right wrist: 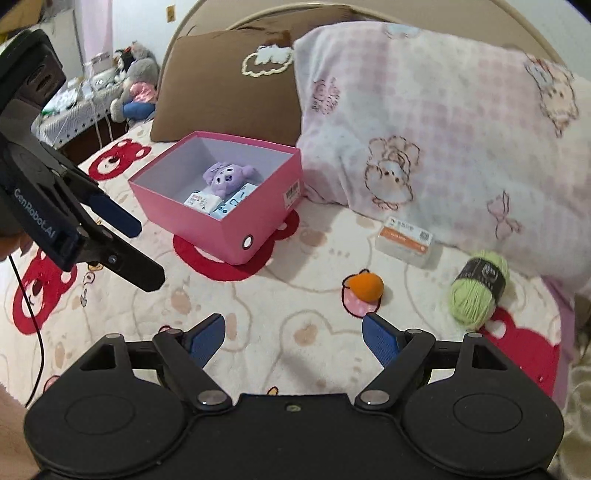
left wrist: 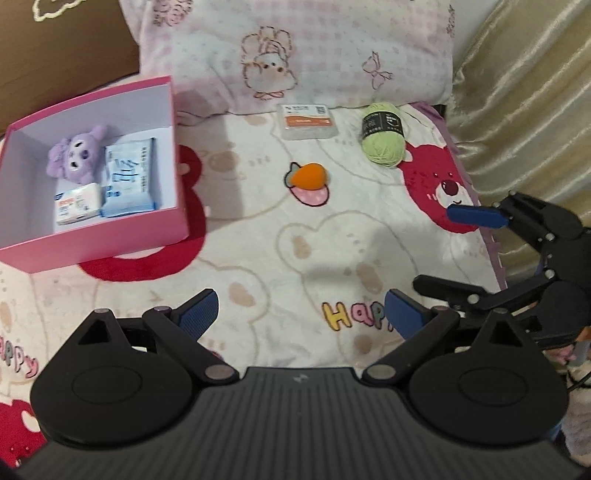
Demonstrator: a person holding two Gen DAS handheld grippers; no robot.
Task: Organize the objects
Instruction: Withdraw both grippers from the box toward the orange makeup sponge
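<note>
Progress roughly half: pink box, far left on the blanket, already holds a purple plush and two packets. Orange carrot toy, clear case and green yarn lie loose, centre to far right. Left gripper and right gripper both spread wide, empty, touching nothing.

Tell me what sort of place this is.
Most likely a bedroom, on a bed: a pink checked pillow, a brown pillow against a curved headboard, and a plush bear-print blanket underneath.
</note>
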